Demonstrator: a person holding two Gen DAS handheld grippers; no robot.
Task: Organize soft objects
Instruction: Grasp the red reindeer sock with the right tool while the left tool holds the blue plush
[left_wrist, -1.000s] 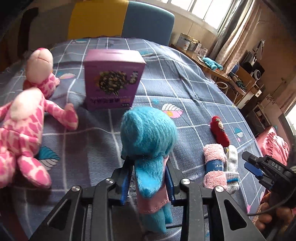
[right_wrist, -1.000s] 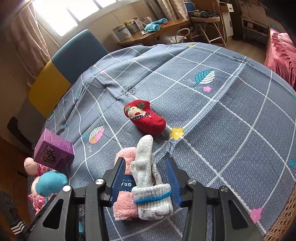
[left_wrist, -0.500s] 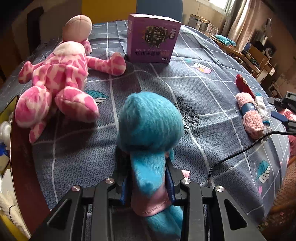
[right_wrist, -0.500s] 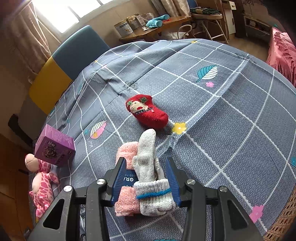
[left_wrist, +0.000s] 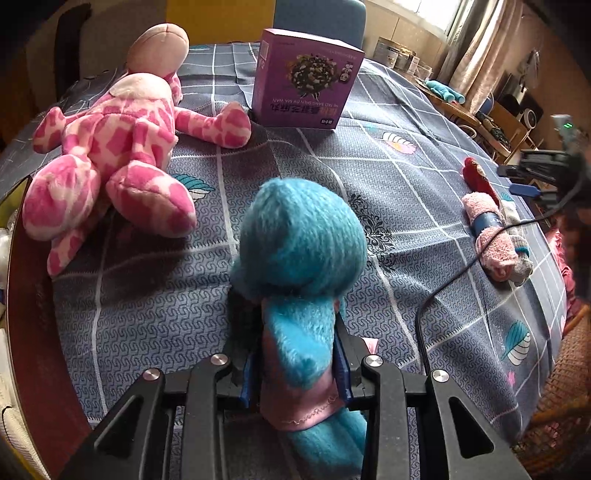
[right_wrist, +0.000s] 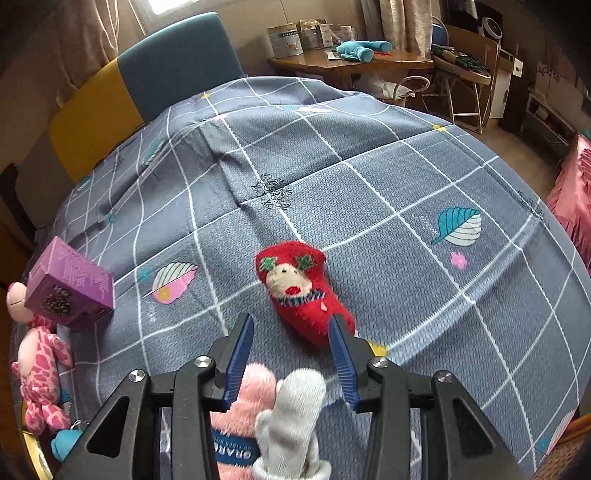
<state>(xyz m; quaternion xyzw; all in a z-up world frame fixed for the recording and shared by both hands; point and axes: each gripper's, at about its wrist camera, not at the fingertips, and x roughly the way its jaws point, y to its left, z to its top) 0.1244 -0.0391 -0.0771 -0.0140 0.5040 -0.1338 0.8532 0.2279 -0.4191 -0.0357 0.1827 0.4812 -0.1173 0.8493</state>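
While the blue plush toy (left_wrist: 299, 258) sits pinched in the left hand-held gripper (left_wrist: 295, 365), easing it down just short of the pink giraffe (left_wrist: 110, 147) before letting go would serve best. The right hand-held gripper (right_wrist: 291, 332) stands open, empty, with the red sock (right_wrist: 299, 288) between its tips and paired socks (right_wrist: 280, 424) beneath. Grey checked bedspread (right_wrist: 369, 184); cluttered desk (right_wrist: 351, 62) beyond.

Your left hand-held gripper (left_wrist: 297, 373), black with blue pads, carries a fluffy turquoise plush toy (left_wrist: 301, 254) with a pale pink band. Beside it lies a pink-and-cream patched plush giraffe (left_wrist: 110, 147) and a purple cardboard box (left_wrist: 304, 79). Your bed cover (right_wrist: 369, 184) is grey-blue, white-gridded, with leaf motifs. A red plush sock (right_wrist: 303, 291), a pink fuzzy sock (right_wrist: 243, 402) and a grey knit sock (right_wrist: 291, 417) complete the colours.
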